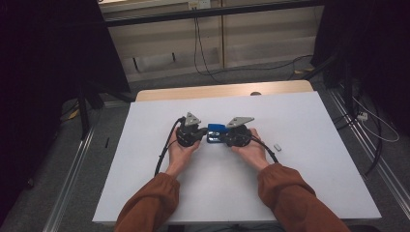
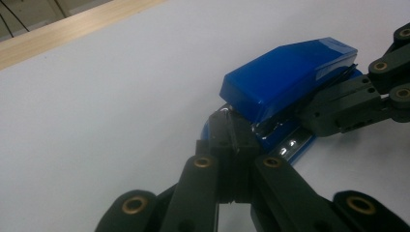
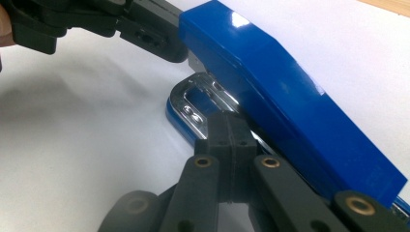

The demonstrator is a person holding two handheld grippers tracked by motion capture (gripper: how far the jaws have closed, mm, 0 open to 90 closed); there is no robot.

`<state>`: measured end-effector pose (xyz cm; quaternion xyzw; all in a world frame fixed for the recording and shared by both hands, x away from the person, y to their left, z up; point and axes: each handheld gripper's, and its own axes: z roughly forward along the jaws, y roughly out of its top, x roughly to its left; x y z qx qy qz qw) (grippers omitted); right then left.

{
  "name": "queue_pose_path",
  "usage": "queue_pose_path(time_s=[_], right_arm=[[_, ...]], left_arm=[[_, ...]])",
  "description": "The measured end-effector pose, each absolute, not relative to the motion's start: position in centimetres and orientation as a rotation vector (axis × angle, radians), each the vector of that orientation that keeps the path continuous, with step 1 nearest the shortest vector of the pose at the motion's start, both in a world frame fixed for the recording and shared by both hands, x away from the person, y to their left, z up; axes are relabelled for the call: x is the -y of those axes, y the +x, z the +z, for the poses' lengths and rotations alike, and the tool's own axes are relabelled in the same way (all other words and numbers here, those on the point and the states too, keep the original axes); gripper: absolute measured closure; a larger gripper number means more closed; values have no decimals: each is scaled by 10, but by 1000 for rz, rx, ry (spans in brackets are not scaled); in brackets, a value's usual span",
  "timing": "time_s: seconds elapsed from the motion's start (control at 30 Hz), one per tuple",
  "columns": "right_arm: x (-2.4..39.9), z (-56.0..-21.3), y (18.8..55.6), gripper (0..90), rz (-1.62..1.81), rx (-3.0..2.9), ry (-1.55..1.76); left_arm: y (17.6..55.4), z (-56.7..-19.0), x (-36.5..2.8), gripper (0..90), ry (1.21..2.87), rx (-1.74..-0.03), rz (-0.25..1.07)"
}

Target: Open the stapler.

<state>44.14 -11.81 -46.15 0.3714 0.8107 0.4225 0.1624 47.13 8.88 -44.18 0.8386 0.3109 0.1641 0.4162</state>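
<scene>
A blue stapler (image 1: 216,131) with a shiny metal base lies on the white table (image 1: 300,183), between my two grippers. My left gripper (image 1: 205,136) is shut, and its tips (image 2: 231,131) press against the stapler's (image 2: 285,79) near end, under the blue top. From the other side, my right gripper (image 1: 225,139) is shut too. Its tips (image 3: 227,129) rest on the metal base beside the blue top (image 3: 290,96). Nothing sits between either pair of pads. The right gripper (image 2: 338,104) reaches into the stapler's far end in the left gripper view.
A small grey block (image 1: 277,146) lies on the table right of my right hand. A wooden strip (image 1: 222,91) runs along the table's far edge. A black cable (image 1: 164,150) trails from the left gripper. Dark stands and floor cables surround the table.
</scene>
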Motion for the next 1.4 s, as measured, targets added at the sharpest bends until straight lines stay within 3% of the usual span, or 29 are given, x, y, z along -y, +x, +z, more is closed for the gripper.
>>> queue_pose_path(time_s=[1.4], right_arm=[[118, -462, 441, 900, 1201, -2314, 1026]], left_arm=[[471, -423, -84, 900, 1995, -765, 395]])
